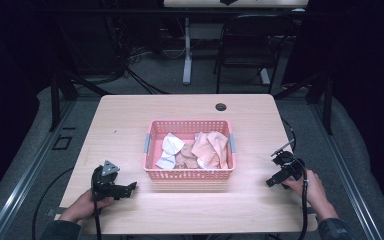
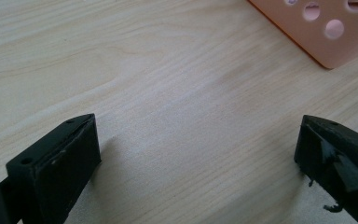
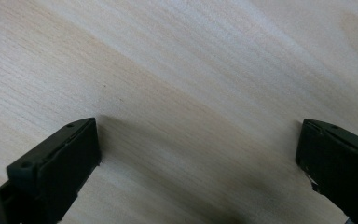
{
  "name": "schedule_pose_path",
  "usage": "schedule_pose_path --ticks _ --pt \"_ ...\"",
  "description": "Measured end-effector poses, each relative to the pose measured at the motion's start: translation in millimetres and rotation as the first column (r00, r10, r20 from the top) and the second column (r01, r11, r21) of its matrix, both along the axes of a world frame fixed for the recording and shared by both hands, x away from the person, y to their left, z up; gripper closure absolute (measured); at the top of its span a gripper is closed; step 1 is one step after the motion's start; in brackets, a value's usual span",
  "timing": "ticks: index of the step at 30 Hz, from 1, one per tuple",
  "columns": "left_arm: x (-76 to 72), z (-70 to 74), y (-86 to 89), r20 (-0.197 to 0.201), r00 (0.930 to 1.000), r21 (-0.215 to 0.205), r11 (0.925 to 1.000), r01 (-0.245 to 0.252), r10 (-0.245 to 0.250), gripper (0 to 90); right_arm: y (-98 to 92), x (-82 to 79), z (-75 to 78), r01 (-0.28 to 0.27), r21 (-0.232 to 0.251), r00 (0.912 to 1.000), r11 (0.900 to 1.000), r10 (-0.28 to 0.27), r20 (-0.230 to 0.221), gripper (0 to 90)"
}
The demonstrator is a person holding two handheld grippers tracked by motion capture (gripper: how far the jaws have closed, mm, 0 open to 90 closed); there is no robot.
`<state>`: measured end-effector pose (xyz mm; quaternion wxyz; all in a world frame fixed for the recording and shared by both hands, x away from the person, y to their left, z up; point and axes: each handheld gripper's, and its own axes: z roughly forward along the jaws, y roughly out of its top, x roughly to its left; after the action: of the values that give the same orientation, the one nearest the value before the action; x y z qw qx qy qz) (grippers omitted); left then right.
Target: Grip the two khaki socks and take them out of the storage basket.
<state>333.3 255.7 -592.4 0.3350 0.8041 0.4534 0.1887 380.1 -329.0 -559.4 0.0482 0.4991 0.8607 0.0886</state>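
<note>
A pink plastic basket (image 1: 190,174) stands at the middle of the wooden table (image 1: 130,115), with crumpled peach and white cloths (image 1: 200,149) inside. My left gripper (image 1: 130,188) rests low over the table to the basket's left, held by a hand, jaws wide apart. In the left gripper view my left gripper (image 2: 198,140) is open over bare wood, the basket's corner (image 2: 326,32) at the top right. My right gripper (image 1: 271,181) sits to the basket's right in the other hand. In the right gripper view my right gripper (image 3: 198,140) is open with bare wood between the jaws.
A round cable hole (image 1: 221,107) lies near the table's far edge. Beyond the table stand a dark chair (image 1: 245,45) and a white desk leg (image 1: 187,50), with cables on the floor. Metal rails run along both sides.
</note>
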Motion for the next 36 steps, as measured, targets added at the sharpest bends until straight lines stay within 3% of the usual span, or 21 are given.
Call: schedule_pose_path --ticks 9,10,17,18,21,24,25,26,29,32,36 --pt "0.1 0.0 0.5 0.000 1.0000 -0.001 1.0000 0.006 -0.006 0.0 0.3 0.1 -0.2 -0.001 -0.002 1.0000 1.000 0.001 0.009 0.0" --pt "0.1 0.0 0.5 0.000 1.0000 -0.001 1.0000 0.006 -0.006 0.0 1.4 -0.9 -1.9 0.019 0.013 0.9994 1.000 -0.019 0.027 0.0" --pt "0.1 0.1 0.5 0.000 1.0000 -0.001 1.0000 0.006 -0.006 0.0 3.0 3.4 0.1 0.004 -0.014 0.9999 1.000 -0.004 -0.011 0.0" --pt "0.1 0.1 0.5 -0.001 1.0000 -0.001 1.0000 0.006 -0.006 0.0 4.1 2.7 -1.7 0.018 0.004 0.9998 1.000 -0.018 0.000 0.0" --pt "0.1 0.0 0.4 0.000 1.0000 -0.002 1.0000 0.005 -0.005 0.0 5.3 3.6 1.8 -0.017 -0.022 0.9996 1.000 0.017 -0.022 0.0" --pt "0.1 0.1 0.4 0.000 1.0000 -0.002 1.0000 0.005 -0.005 0.0 8.1 1.3 0.8 0.015 0.024 0.9998 1.000 -0.015 0.016 0.0" --pt "0.1 0.1 0.4 0.000 1.0000 -0.002 1.0000 0.005 -0.005 0.0 7.8 2.9 5.2 -0.012 0.001 0.9998 1.000 0.012 -0.014 0.0" --pt "0.1 0.1 0.4 -0.001 1.0000 -0.002 1.0000 0.005 -0.005 0.0 9.1 0.8 2.6 0.022 0.042 0.9993 0.999 -0.023 0.028 0.0" --pt "0.1 0.2 0.4 -0.002 1.0000 -0.002 1.0000 0.005 -0.005 0.1 9.1 3.1 10.2 -0.006 0.016 1.0000 1.000 0.006 0.008 0.0" --pt "0.2 0.2 0.4 -0.002 1.0000 -0.001 1.0000 0.005 -0.005 0.1 10.1 3.5 13.7 0.004 0.048 0.9997 0.999 -0.005 0.022 0.0" --pt "0.2 0.3 0.5 -0.002 1.0000 0.001 1.0000 0.007 -0.007 0.0 10.9 5.9 21.7 -0.020 0.039 0.9997 0.999 0.019 0.016 0.0"
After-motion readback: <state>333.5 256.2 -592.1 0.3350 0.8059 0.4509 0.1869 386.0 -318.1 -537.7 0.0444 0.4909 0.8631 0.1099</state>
